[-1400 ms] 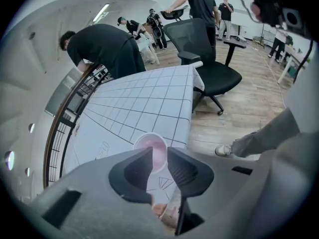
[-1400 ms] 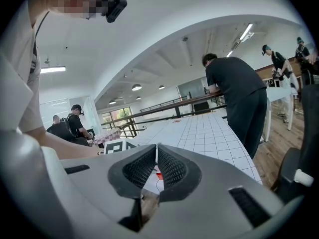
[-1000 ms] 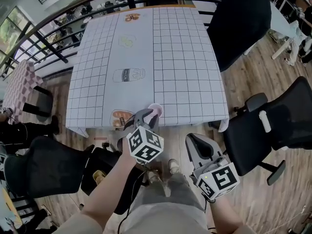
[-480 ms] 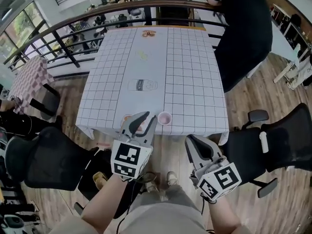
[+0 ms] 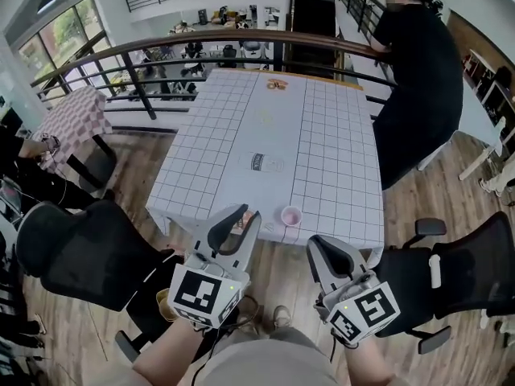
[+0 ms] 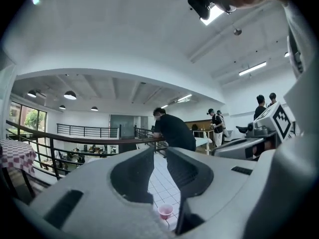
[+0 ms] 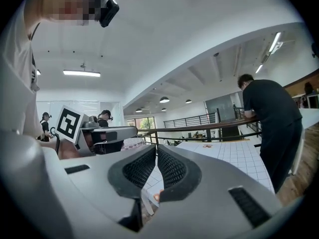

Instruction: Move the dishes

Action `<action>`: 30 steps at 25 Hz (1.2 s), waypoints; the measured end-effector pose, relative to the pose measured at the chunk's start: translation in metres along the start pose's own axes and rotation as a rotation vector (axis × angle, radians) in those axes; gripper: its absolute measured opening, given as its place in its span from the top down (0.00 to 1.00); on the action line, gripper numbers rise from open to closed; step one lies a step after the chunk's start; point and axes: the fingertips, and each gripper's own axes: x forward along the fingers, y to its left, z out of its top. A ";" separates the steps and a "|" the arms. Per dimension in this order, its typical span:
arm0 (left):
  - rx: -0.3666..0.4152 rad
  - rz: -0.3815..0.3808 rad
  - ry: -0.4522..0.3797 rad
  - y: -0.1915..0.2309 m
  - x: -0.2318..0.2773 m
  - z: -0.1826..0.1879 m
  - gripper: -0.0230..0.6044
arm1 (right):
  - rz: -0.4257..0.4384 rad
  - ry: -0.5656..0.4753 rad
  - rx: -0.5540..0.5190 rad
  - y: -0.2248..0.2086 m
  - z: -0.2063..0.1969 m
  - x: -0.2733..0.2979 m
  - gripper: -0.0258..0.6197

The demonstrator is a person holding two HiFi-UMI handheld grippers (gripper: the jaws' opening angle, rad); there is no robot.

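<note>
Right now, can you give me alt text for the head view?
Two hand-held grippers are held before a white gridded table, the left gripper open and empty, the right gripper shut. A pink cup stands by the table's near edge, just beyond them. A person in black leans on the railing at upper right.

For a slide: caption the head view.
Left gripper and right gripper held short of a grid-cloth table bearing a pink cup.
</note>
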 end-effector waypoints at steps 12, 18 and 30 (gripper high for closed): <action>0.074 0.120 -0.098 0.011 -0.079 0.054 0.82 | 0.193 -0.084 -0.102 0.071 0.044 0.008 0.92; 0.018 0.177 -0.048 0.013 -0.110 0.027 0.90 | 0.293 -0.058 -0.065 0.100 0.037 0.009 0.92; 0.018 0.198 -0.045 0.018 -0.135 0.020 0.94 | 0.350 -0.033 -0.091 0.124 0.032 0.019 0.92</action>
